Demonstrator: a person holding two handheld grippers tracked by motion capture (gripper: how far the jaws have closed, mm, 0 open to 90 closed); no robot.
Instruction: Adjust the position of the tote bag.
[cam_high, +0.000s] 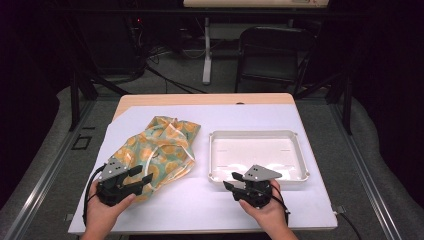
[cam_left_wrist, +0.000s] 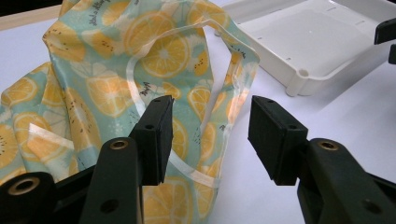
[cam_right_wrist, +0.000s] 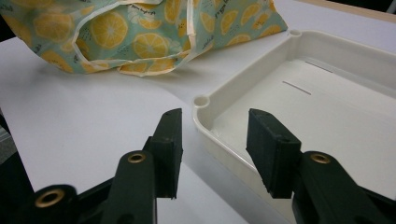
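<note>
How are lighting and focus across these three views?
High view: table bright, surroundings dark, slightly soft. Left gripper view: bag sharp, near jaws slightly soft. Right gripper view: tray evenly lit, bag casting a soft shadow.
</note>
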